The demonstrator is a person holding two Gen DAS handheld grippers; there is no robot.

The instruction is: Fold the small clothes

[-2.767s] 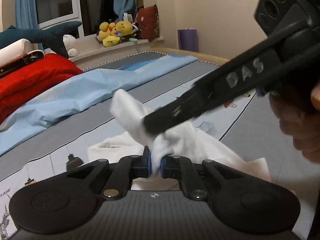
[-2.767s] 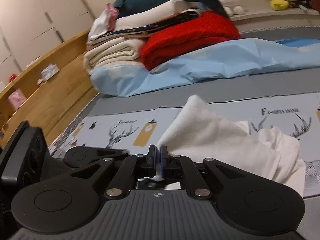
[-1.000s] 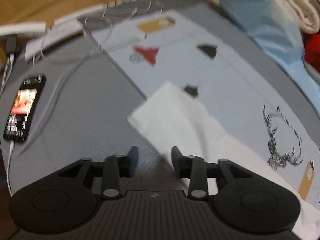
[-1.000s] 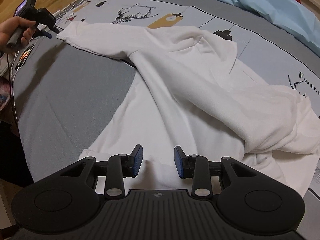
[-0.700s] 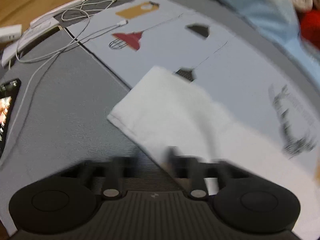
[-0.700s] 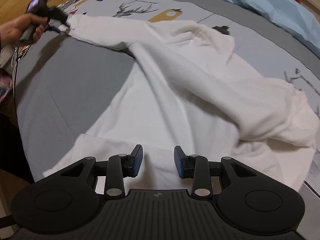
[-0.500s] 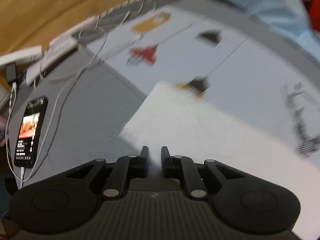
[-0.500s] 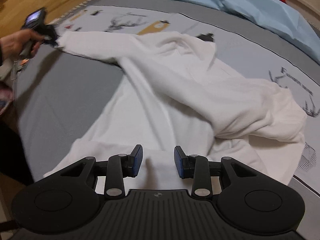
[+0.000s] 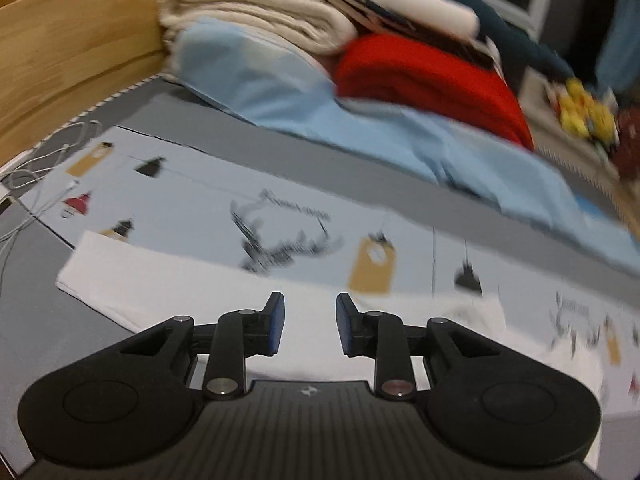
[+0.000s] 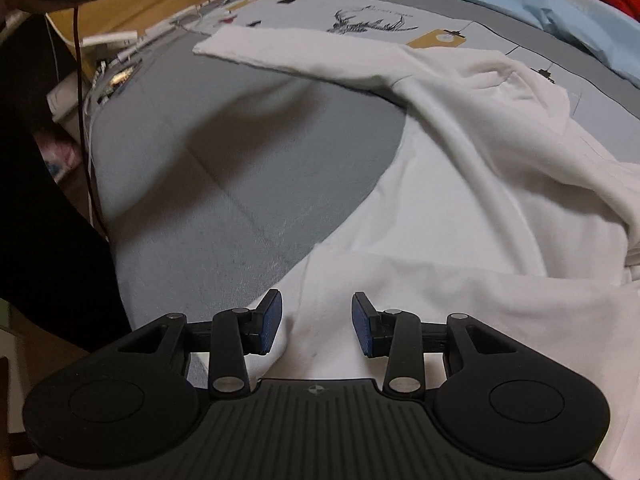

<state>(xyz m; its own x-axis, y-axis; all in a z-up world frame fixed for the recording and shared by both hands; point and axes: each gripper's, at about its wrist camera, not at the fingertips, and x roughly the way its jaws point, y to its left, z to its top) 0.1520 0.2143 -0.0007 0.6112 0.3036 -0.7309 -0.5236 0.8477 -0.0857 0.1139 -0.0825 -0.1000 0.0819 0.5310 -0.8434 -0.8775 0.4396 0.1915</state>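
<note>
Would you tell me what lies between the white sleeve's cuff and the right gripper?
Bare grey bedcover, shown in the right wrist view, between the cuff and the right gripper, whose jaws are opening over the white hem.

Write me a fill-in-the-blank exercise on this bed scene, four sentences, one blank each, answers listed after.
1. The garment spread on the bed is ____ in colour.
2. The folded blanket lying on the light blue sheet is ____.
3. The long sleeve stretches out toward the ____ bed frame.
4. The right claw hovers over the garment's hem with its jaws ____.

Missing words: white; red; wooden; open
</note>
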